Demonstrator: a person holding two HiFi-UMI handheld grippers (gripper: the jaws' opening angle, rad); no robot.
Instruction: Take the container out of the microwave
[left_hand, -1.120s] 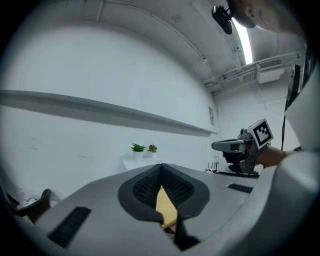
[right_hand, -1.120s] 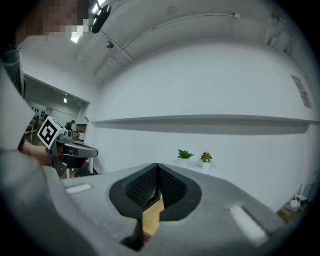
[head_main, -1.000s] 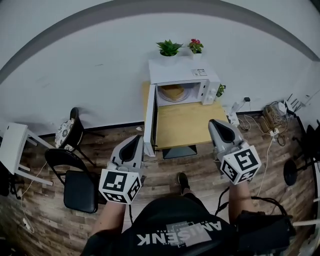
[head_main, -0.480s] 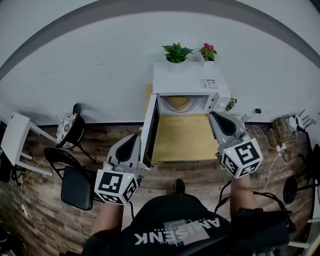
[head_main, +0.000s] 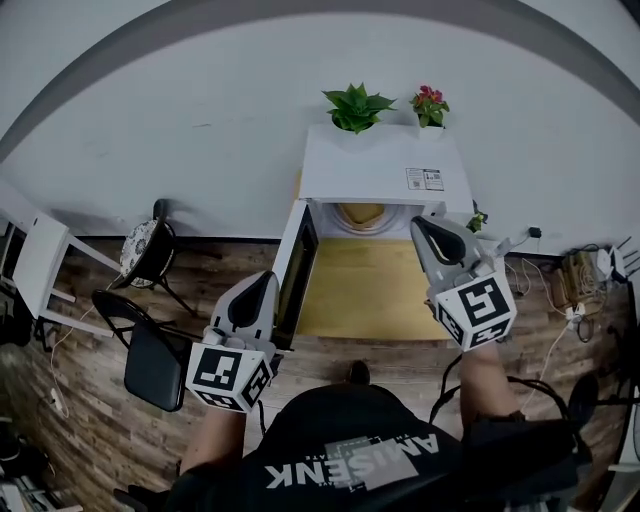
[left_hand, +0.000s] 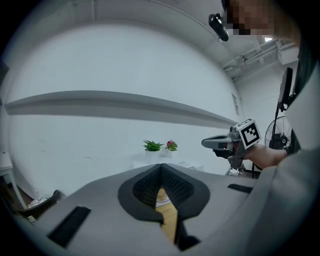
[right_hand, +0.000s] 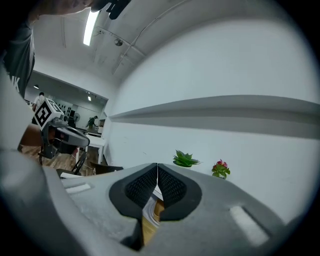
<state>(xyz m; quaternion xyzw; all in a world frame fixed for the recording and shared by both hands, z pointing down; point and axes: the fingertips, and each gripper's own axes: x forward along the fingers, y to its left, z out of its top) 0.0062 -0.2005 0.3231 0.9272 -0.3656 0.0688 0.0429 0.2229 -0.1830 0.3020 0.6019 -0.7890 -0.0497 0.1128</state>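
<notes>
A white microwave (head_main: 375, 170) stands at the back of a wooden table (head_main: 365, 300), its door (head_main: 296, 270) swung open to the left. A pale round container (head_main: 362, 212) sits inside the cavity. My left gripper (head_main: 264, 277) is shut and empty, hovering just left of the door's front edge. My right gripper (head_main: 420, 222) is shut and empty too, its tip at the right edge of the microwave opening. In the left gripper view the jaws of the left gripper (left_hand: 161, 166) meet at the tip, with the right gripper (left_hand: 206, 143) off to the right. In the right gripper view the right gripper (right_hand: 157, 166) has its pads together.
A green plant (head_main: 355, 105) and a red flowering plant (head_main: 430, 103) stand on top of the microwave. A black folding chair (head_main: 150, 350), a round-seat chair (head_main: 145, 248) and a white side table (head_main: 40, 265) are at the left. Cables (head_main: 580, 270) lie on the floor at the right.
The person has stepped closer to the microwave, which now sits nearer and larger. Both grippers have moved forward toward it and stayed shut.
</notes>
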